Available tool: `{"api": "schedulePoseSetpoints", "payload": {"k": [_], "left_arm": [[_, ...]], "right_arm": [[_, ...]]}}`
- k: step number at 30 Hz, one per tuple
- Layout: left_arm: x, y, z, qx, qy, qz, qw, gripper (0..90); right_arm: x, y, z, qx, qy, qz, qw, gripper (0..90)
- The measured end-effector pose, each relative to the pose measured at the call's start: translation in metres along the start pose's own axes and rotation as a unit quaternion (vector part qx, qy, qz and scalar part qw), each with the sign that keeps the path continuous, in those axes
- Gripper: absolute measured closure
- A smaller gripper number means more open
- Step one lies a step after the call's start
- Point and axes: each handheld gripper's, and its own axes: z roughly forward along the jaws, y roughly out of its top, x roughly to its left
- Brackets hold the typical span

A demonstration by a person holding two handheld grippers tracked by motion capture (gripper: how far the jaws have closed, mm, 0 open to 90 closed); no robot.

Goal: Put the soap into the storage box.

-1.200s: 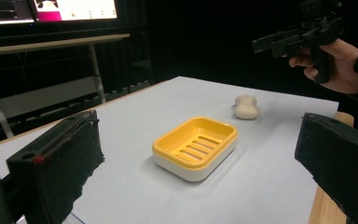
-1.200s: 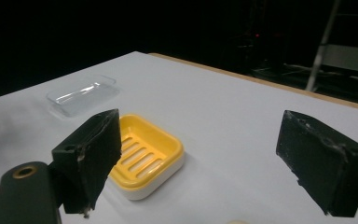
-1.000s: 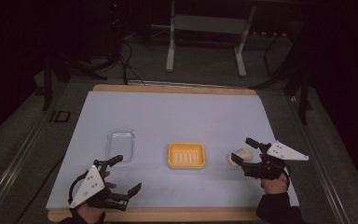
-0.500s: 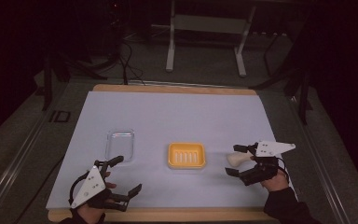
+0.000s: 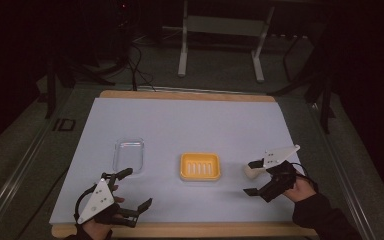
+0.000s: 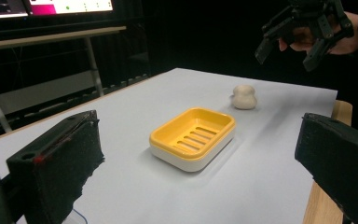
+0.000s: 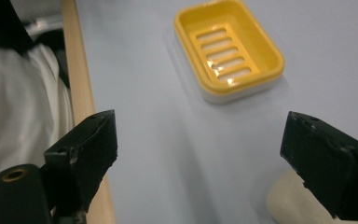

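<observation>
While resting near the middle of the table [image 5: 190, 120], a little toward its near edge, sitting flat and upright: yellow rectangular plastic soap dish [image 5: 200, 166] with a slotted floor and a white base. Lying just left of it, closer to the table's left edge: clear shallow plastic tray [image 5: 128, 155]. Sitting to the right of the soap dish, apart from it, toward the table's right edge: small cream-coloured rounded lump of soap [image 5: 250, 171], partly hidden in the high view by the grey plate of the right gripper [image 5: 254, 177].

Hovering just above and beside that soap: right gripper, held in a hand [image 5: 300, 189] with a dark sleeve, jaws standing wide apart and gripping nothing. Showing in the right gripper view: soap [image 7: 298, 205] peeking out below the right-hand jaw, soap dish [image 7: 228, 49] farther ahead, wooden near edge of the table running along the left.

Sitting low at the table's near left corner: left gripper [image 5: 134, 189], jaws likewise spread wide and empty, pointing toward the soap dish. Appearing in the left gripper view: soap dish [image 6: 193, 137] between the two black jaws, soap [image 6: 244, 97] beyond it, right gripper [image 6: 286, 44] raised above.
</observation>
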Motion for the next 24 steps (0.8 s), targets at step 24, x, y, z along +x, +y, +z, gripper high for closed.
{"api": "schedulePoseSetpoints", "payload": {"k": [24], "left_arm": [[0.001, -0.001, 0.001, 0.007, -0.003, 0.001, 1.0, 0.7]], "right_arm": [[-0.002, 0.004, 0.011, 0.232, 0.028, -0.044, 0.9713, 10.6]]}}
